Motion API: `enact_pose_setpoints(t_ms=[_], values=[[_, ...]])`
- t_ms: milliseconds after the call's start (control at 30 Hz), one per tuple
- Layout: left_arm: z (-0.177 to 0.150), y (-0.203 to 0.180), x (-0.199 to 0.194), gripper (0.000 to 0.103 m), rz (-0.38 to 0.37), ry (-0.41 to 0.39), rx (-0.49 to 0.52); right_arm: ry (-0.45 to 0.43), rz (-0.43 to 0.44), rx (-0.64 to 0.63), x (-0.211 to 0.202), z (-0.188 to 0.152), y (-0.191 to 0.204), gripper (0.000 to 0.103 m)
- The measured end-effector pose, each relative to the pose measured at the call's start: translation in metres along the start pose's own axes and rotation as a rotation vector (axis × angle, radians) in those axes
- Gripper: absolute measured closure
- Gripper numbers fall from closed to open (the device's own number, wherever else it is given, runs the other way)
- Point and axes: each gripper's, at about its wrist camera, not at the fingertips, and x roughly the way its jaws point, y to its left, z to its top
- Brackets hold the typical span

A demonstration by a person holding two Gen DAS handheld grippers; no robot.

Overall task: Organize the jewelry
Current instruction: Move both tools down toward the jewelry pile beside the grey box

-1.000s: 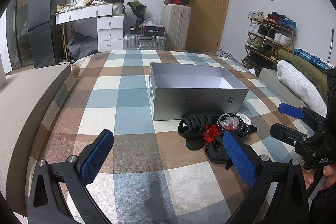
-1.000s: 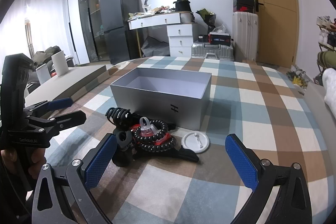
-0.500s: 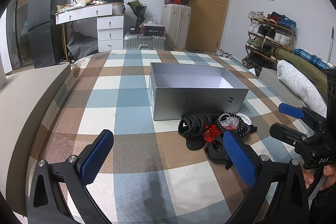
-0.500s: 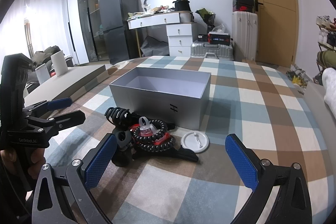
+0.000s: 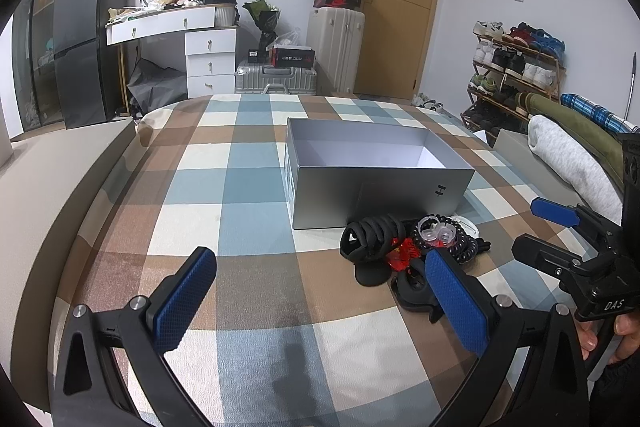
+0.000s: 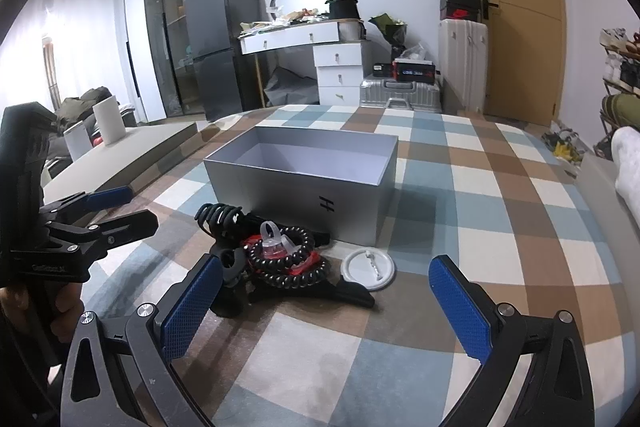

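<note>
Silver box: an open-topped silver box (image 5: 376, 183) is sitting on the checked cloth (image 5: 240, 187); its inside is showing pale and bare, and a small dark mark is showing on its near wall.
Jewelry pile: a tangle of pieces (image 6: 276, 259) is lying on the cloth just in front of the box's near wall, touching or almost touching it.
Black claw clip: a black claw clip (image 5: 372, 235) is resting at the pile's end that lies toward the left gripper, close against the box.
Coil band: a black spiral band (image 6: 288, 263) is lying on top of a red piece, with clear plastic bits sitting inside its ring.
White disc: a round white disc (image 6: 370, 265) is lying flat beside the pile, near the box's corner with the mark.
Left gripper: the left gripper (image 5: 320, 295) is hovering over the cloth in front of the box, its blue-padded jaws spread wide and holding nothing; the pile is lying beyond its right fingertip, not between the jaws.
Right gripper: the right gripper (image 6: 324, 295) is hovering in front of the box too, jaws spread wide and holding nothing; the pile is lying just past its left fingertip, and the disc is lying ahead of the gap.
Hands: a person's hand (image 5: 624, 331) is gripping the right gripper's handle.
</note>
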Motion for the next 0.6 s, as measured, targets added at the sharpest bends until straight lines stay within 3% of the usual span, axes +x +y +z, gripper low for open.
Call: enact_pose_setpoints(t_ms=[267, 500, 600], values=[[-0.001, 0.000, 0.002, 0.001, 0.006, 0.008, 0.001, 0.022, -0.034, 0.005, 0.005, 0.001, 0.001, 0.000], [-0.001, -0.001, 0.007, 0.001, 0.032, 0.034, 0.006, 0.111, -0.087, 0.030, 0.022, 0.001, -0.004, 0.000], [-0.001, 0.001, 0.010, 0.001, -0.014, 0.072, -0.029, 0.155, -0.069, 0.073, 0.029, 0.000, -0.011, 0.000]])
